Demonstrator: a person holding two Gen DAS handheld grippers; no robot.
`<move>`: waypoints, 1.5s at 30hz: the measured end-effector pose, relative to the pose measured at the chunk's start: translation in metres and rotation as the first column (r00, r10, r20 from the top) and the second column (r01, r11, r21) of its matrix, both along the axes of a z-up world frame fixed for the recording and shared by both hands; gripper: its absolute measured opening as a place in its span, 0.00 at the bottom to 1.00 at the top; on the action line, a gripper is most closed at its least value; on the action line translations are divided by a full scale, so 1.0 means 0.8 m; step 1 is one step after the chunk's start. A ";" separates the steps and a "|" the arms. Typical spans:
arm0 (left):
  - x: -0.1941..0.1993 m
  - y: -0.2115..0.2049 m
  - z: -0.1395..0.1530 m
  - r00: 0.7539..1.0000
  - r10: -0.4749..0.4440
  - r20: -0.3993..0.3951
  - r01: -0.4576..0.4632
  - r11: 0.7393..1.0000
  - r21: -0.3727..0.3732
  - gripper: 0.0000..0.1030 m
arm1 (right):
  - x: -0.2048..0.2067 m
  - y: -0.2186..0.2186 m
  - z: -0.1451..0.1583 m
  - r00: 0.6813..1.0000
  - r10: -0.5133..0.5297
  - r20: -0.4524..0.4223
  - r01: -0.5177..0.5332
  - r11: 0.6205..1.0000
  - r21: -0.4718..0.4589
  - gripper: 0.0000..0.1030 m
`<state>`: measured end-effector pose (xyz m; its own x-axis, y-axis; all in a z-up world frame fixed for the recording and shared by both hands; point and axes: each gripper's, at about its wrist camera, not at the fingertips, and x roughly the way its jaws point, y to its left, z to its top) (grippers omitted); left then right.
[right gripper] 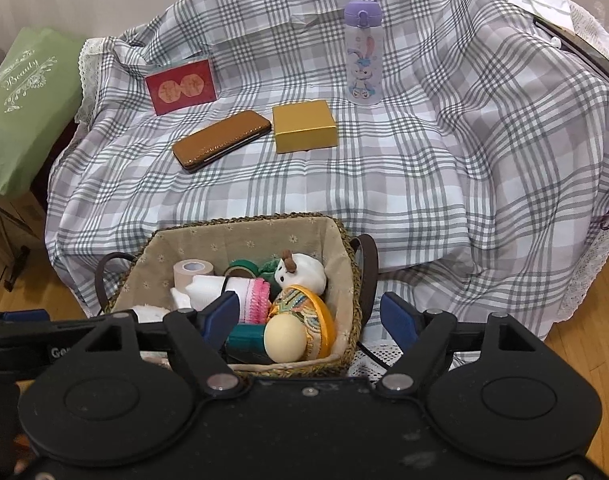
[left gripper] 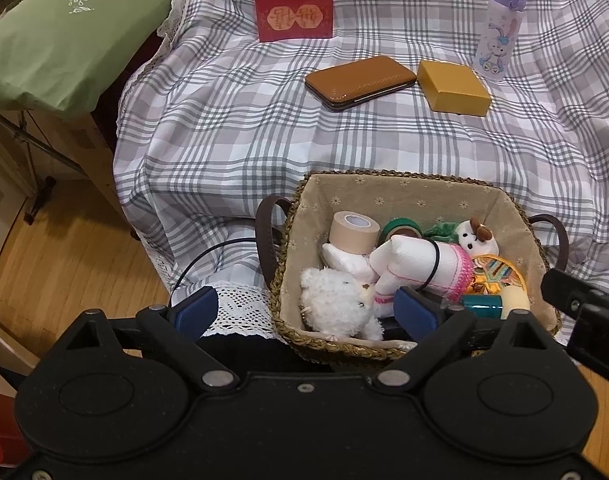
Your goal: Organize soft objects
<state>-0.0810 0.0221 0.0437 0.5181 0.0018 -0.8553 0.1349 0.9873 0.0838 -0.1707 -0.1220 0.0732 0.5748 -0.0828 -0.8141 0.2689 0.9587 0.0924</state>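
Note:
A woven basket (left gripper: pixel 384 186) (right gripper: pixel 240 236) with brown handles stands at the front of the plaid-covered sofa. It holds a fluffy white plush (left gripper: pixel 336 302), a white stuffed toy with a pink cuff (left gripper: pixel 420 264) (right gripper: pixel 224 286), a small white plush face (left gripper: pixel 476 238) (right gripper: pixel 304 270), a beige tape roll (left gripper: pixel 354 228) (right gripper: pixel 192 270), green tape (left gripper: pixel 402 228), a patterned yellow pouch (right gripper: pixel 304 312) and a cream ball (right gripper: pixel 284 338). My left gripper (left gripper: pixel 306 310) is open and empty, low over the basket's near left rim. My right gripper (right gripper: pixel 310 316) is open and empty over the basket's near right corner.
On the plaid cloth (right gripper: pixel 424 168) lie a brown case (left gripper: pixel 360 82) (right gripper: pixel 222 140), a yellow box (left gripper: pixel 452 88) (right gripper: pixel 304 126), a red card (left gripper: pixel 294 16) (right gripper: pixel 182 86) and an upright purple bottle (left gripper: pixel 498 30) (right gripper: pixel 363 54). A green bag (left gripper: pixel 64 28) stands left. Wood floor lies below.

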 end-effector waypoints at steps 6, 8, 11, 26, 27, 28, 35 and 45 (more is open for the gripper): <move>-0.004 -0.002 0.003 1.000 -0.011 0.020 0.011 1.000 0.002 0.90 | -0.001 0.004 -0.003 1.000 0.009 -0.012 -0.009 1.000 -0.005 0.75; -0.005 -0.003 0.003 1.000 -0.015 0.024 0.015 1.000 0.007 0.90 | -0.001 0.004 -0.003 1.000 0.011 -0.012 -0.011 1.000 -0.004 0.75; -0.005 -0.004 0.004 0.999 -0.023 0.026 0.023 1.000 0.007 0.91 | -0.002 0.002 -0.003 1.000 0.007 -0.015 -0.007 1.000 -0.001 0.76; -0.006 -0.005 0.004 0.999 -0.035 0.028 0.034 0.999 0.014 0.92 | -0.005 0.001 -0.004 0.999 -0.016 -0.028 0.016 1.000 -0.002 0.78; -0.006 -0.005 0.004 0.999 -0.037 0.029 0.037 0.999 0.013 0.92 | -0.005 0.001 -0.004 0.999 -0.018 -0.029 0.018 1.000 -0.002 0.78; -0.006 -0.005 0.004 0.999 -0.038 0.030 0.038 0.999 0.014 0.92 | -0.005 0.001 -0.004 0.999 -0.020 -0.030 0.020 1.000 -0.002 0.79; -0.005 -0.004 0.004 0.999 -0.038 0.022 0.038 0.999 0.001 0.92 | -0.004 0.001 -0.005 0.999 -0.030 -0.037 0.030 1.000 -0.005 0.81; -0.003 -0.002 0.003 1.000 -0.027 0.013 0.027 1.000 -0.004 0.92 | -0.003 -0.006 -0.010 0.996 -0.059 -0.066 0.059 0.998 -0.007 0.81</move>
